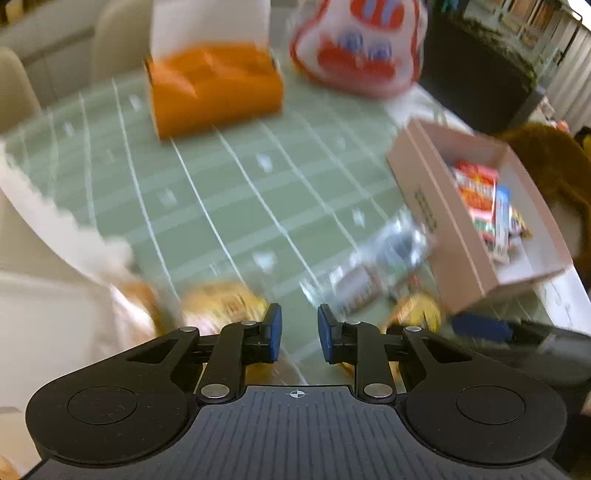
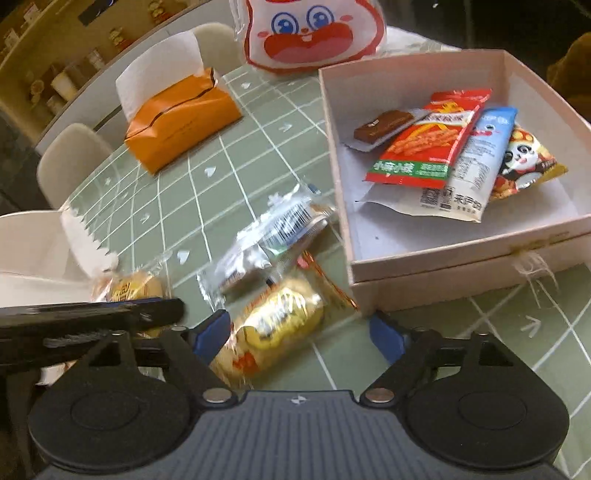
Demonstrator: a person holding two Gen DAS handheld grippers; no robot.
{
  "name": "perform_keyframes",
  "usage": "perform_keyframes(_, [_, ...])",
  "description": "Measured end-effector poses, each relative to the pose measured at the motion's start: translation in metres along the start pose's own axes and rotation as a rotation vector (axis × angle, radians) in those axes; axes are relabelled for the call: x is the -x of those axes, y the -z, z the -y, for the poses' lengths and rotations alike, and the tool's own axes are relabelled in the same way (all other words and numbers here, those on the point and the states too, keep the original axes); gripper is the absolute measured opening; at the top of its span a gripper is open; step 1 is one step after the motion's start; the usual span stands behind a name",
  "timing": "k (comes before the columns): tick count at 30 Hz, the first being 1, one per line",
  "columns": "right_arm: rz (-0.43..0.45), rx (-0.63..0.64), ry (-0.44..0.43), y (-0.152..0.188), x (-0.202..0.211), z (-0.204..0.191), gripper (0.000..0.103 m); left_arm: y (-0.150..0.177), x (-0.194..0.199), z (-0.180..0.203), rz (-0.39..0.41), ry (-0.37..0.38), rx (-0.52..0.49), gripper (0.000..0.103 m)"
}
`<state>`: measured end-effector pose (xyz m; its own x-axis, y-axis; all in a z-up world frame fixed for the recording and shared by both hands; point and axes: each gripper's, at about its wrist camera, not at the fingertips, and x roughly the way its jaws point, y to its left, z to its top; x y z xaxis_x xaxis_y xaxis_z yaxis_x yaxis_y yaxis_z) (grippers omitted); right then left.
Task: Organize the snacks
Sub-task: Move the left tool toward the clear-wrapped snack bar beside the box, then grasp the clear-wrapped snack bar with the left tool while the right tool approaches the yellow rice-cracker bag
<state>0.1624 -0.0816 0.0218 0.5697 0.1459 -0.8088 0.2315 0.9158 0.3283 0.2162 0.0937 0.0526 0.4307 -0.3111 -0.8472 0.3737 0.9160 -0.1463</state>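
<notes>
The right tool (image 2: 297,332) is spread wide, its blue-padded fingers on either side of a yellow foil-wrapped snack in a clear wrapper (image 2: 273,328) that lies on the green counter with a white grid pattern (image 2: 236,155); neither pad clearly touches the packet. Just beyond it lies a crumpled silver-and-clear packet with a barcode (image 2: 273,232), close to the wall of the shallow pale pink cardboard box (image 2: 458,254). Inside that box sit a red packet of orange stick snacks (image 2: 424,144), a small brown wrapped bar (image 2: 382,125), a white-and-blue sachet (image 2: 476,158) and a panda-printed pouch (image 2: 524,162), overlapping one another. Another golden wrapped bun (image 2: 133,290) lies to the left, partly behind the other tool's black finger.

The left tool (image 1: 300,332) is released, with a narrow gap between its pads and nothing in it, hovering above the counter; its view is heavily blurred. Farther back stand an orange tissue pack with a white sheet sticking up (image 2: 181,118) and a white-and-red cartoon-face bag (image 2: 310,33).
</notes>
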Motion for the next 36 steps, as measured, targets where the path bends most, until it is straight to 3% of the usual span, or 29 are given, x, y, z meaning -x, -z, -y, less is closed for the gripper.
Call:
perform_keyframes(2, [0.008, 0.076, 0.057, 0.004, -0.003, -0.013, 0.081, -0.005, 0.007, 0.004, 0.045, 0.009, -0.025, 0.027])
perform_keyframes(4, [0.014, 0.128, 0.049, 0.009, 0.003, -0.017, 0.074, -0.012, 0.007, 0.009, 0.074, 0.041, -0.035, 0.027])
perform_keyframes(8, [0.010, 0.218, 0.049, 0.023, 0.026, -0.005, 0.050, -0.035, -0.015, 0.022, 0.080, 0.115, 0.012, 0.027])
perform_keyframes(9, [0.002, 0.233, 0.060, 0.025, 0.029, 0.000, 0.049, -0.037, -0.022, 0.025, 0.074, 0.123, 0.017, 0.027])
perform_keyframes(14, [-0.016, 0.216, 0.132, 0.036, 0.043, 0.045, 0.048, -0.033, -0.049, 0.044, 0.006, 0.134, -0.040, 0.029])
perform_keyframes(16, [-0.025, 0.164, 0.094, 0.033, 0.049, 0.057, 0.048, -0.024, -0.046, 0.053, -0.002, 0.132, -0.096, 0.032])
perform_keyframes(19, [-0.042, 0.084, 0.013, 0.028, 0.054, 0.062, 0.058, -0.009, -0.041, 0.063, -0.039, 0.135, -0.159, 0.037])
perform_keyframes(21, [-0.026, 0.048, -0.009, 0.025, 0.054, 0.054, 0.065, 0.005, -0.037, 0.063, -0.069, 0.090, -0.196, 0.038])
perform_keyframes(24, [-0.001, 0.039, -0.002, 0.021, 0.048, 0.034, 0.067, 0.020, -0.023, 0.047, -0.084, 0.061, -0.159, 0.037])
perform_keyframes(28, [-0.005, 0.070, 0.006, 0.021, 0.035, 0.012, 0.068, 0.039, -0.008, 0.030, -0.087, 0.073, -0.080, 0.028])
perform_keyframes(36, [-0.029, 0.134, 0.060, 0.026, 0.026, 0.000, 0.067, 0.060, 0.008, 0.027, -0.076, 0.075, -0.021, 0.029])
